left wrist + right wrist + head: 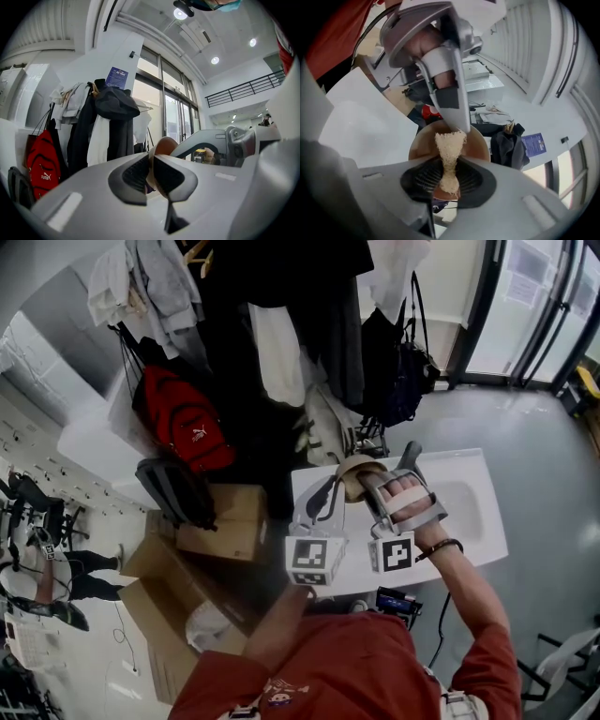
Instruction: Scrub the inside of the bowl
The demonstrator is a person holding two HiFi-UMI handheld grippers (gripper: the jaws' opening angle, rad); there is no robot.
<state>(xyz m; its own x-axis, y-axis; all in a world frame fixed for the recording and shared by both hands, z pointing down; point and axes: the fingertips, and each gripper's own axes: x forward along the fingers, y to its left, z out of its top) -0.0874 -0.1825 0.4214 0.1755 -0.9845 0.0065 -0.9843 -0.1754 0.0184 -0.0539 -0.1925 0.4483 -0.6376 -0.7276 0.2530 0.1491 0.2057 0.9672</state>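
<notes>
We seem to be in a workplace hall, a lab or an office: a coat rack (pixel 291 306) crowded with jackets at upper middle, a red backpack (pixel 180 423) left of it, cardboard boxes (pixel 220 526) at lower left, tall glass doors (pixel 525 306) at upper right.

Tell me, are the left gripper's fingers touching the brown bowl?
Touching. The left gripper view shows the left gripper with both fingers pressed on the bowl, its rim pinched between them with no gap.
</notes>
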